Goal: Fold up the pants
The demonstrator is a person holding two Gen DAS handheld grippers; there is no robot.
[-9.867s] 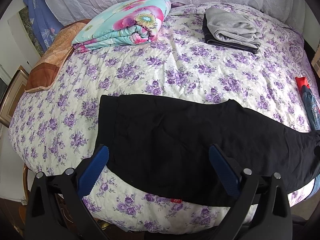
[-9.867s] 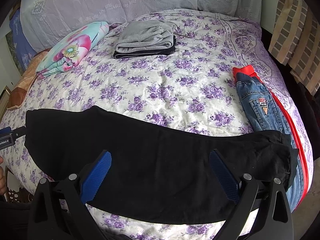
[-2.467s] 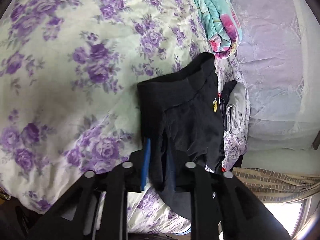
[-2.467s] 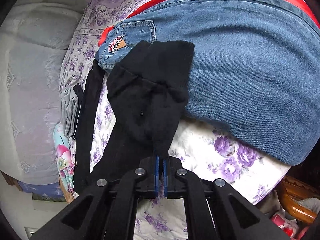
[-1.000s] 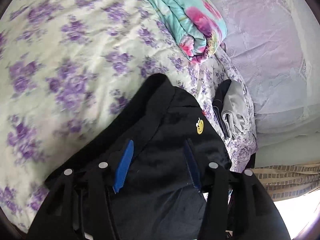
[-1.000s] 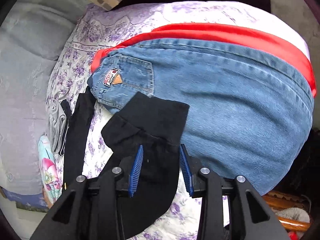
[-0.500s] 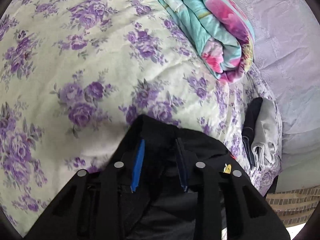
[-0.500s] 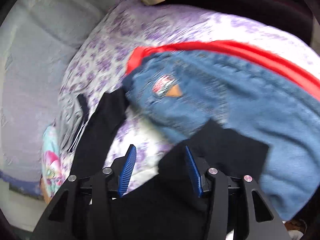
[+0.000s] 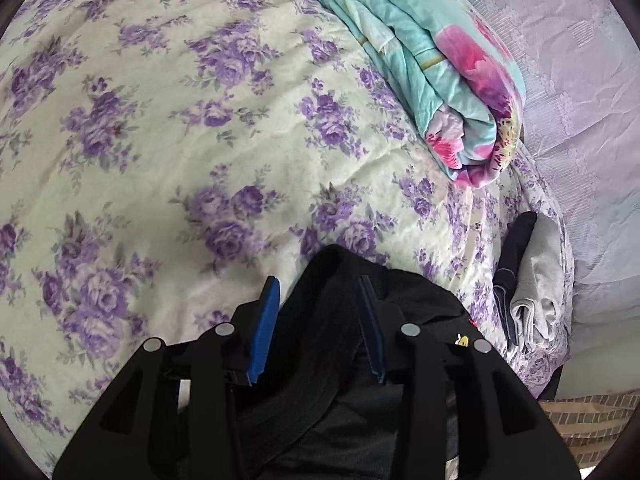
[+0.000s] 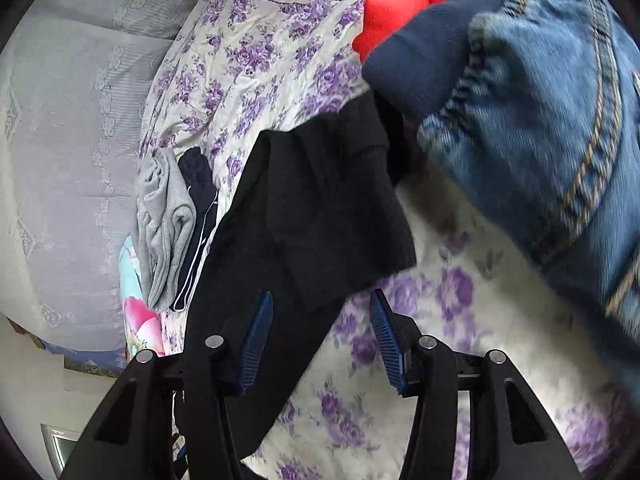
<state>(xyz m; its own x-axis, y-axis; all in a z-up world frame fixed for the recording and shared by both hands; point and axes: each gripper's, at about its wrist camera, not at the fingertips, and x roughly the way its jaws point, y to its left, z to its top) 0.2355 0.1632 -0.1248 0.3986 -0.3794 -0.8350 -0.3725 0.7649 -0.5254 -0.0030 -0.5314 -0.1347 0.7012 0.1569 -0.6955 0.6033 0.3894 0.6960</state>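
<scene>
The soft black pants (image 9: 344,280) lie on the big bed with the white bedspread covered in purple flowers (image 9: 160,128). In the left wrist view, one end of the pants sits right under the left gripper (image 9: 318,284). Its two blue fingers (image 9: 264,328) are spread apart, one on each side of a raised fold of the black cloth. The fingers are not squeezing the cloth. A tiny yellow badge (image 9: 463,339) shows on the pants near the right finger.

In the right wrist view, the other end of the pants (image 10: 320,200) is folded back over itself. It lies on the bedspread (image 10: 440,280) and its far edge touches the blue denim jeans (image 10: 540,120). The right gripper (image 10: 322,300) is open too. Its left blue finger (image 10: 256,340) is over the black cloth and the other finger is over the flowers. It holds nothing.

A red cloth (image 10: 396,4) lies next to the jeans. A rolled blanket in light blue and pink (image 9: 440,80) sits near the top of the bed. A small pile of folded grey and dark blue clothes (image 9: 528,280) rests just beside the long pale purple pillow (image 9: 580,80).
</scene>
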